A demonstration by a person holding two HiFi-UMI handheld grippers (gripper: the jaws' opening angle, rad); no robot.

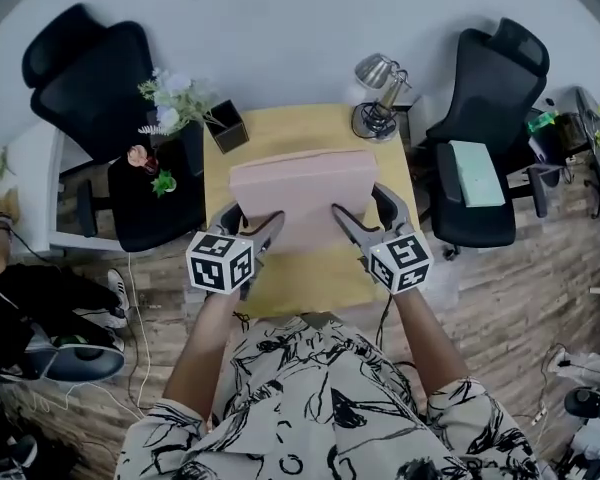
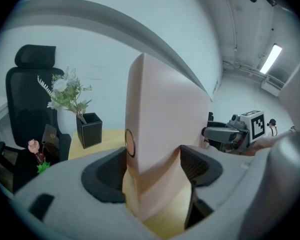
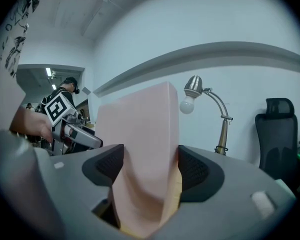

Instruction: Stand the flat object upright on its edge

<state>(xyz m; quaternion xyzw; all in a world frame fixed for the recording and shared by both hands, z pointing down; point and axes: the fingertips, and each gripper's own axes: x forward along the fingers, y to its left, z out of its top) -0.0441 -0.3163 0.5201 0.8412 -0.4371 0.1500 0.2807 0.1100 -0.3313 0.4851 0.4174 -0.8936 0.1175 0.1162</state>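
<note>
Left tongs (image 1: 252,223), right tongs (image 1: 365,213) — each clamped on near corner of pink panel (image 1: 305,180) — panel spans between them.

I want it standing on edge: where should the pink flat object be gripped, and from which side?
Pinch the pink flat object across its thin near edge from the person's side, left gripper and right gripper well apart: it is wide and looks soft.

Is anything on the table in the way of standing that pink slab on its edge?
Nothing visible is. The left gripper and right gripper clamp the pink slab over the table. The black box of flowers and the lamp stand at its far corners, beyond the slab.
</note>
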